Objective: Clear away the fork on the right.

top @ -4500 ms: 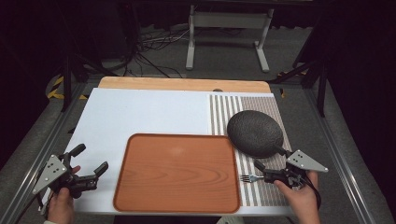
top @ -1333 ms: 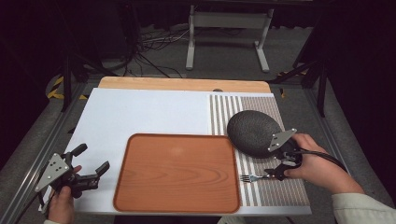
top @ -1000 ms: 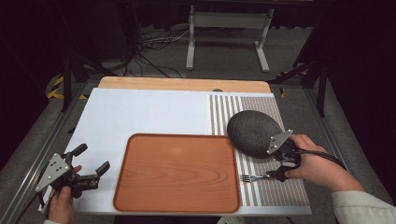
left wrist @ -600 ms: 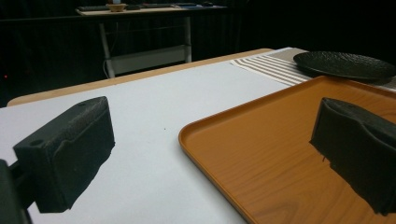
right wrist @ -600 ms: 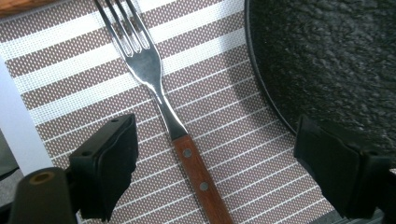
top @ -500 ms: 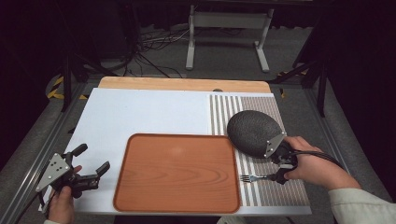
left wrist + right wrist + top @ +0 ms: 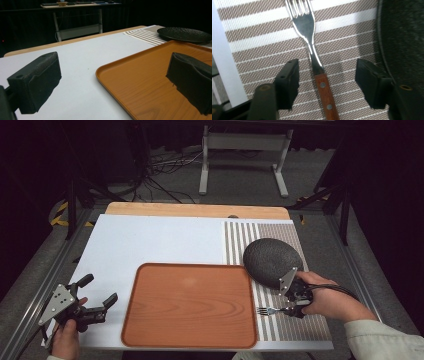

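A fork [image 7: 312,50] with a shiny steel head and riveted wooden handle is lying on the woven striped placemat [image 7: 300,320], between the spread jaws of the right gripper [image 7: 327,82], untouched. A rough black plate [image 7: 272,261] is sitting beside it. The left gripper [image 7: 112,82] is hovering released near the smooth wood-grain tray [image 7: 190,302] on the white table [image 7: 150,240].

In the right gripper view we lose the fork's [image 7: 313,47] wooden handle at the bottom edge, and the dark plate [image 7: 404,37] runs off the right edge.
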{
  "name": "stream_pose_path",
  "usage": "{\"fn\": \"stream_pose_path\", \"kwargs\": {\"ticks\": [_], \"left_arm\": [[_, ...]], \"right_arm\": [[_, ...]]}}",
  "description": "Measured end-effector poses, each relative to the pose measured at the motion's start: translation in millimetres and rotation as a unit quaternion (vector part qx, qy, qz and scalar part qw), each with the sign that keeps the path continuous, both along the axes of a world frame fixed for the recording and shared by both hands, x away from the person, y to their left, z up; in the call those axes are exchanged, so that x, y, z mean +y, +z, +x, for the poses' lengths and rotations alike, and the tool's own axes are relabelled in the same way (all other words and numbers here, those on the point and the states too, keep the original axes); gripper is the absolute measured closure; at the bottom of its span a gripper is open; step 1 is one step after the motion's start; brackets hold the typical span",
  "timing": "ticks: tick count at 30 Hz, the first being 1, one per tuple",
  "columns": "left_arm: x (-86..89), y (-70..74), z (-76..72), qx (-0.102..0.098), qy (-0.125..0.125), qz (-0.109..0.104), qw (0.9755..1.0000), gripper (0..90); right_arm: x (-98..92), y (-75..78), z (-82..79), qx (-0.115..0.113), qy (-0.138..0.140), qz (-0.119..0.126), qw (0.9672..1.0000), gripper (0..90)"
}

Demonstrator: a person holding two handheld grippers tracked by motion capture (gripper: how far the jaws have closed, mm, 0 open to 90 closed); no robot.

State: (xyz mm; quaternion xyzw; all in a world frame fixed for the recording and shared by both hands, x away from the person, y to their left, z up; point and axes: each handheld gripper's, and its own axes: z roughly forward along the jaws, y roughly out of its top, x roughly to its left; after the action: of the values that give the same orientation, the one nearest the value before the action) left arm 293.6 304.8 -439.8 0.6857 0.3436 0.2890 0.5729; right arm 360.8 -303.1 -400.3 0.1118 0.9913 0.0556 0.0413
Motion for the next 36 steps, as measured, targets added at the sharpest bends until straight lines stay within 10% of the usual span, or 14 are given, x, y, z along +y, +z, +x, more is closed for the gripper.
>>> {"fn": "stream_pose_path", "kwargs": {"ticks": [16, 36], "left_arm": [[0.4, 0.2, 0.1, 0.000, 0.000, 0.001, 1.0000, 0.4], [1.1, 0.1, 0.2, 0.002, 0.002, 0.001, 1.0000, 0.4]], "right_arm": [[3.0, -12.1, 1.6, 0.034, 0.045, -0.060, 0.9966, 70.5], [4.3, -11.7, 1.8, 0.040, 0.065, -0.068, 0.9948, 78.0]]}}
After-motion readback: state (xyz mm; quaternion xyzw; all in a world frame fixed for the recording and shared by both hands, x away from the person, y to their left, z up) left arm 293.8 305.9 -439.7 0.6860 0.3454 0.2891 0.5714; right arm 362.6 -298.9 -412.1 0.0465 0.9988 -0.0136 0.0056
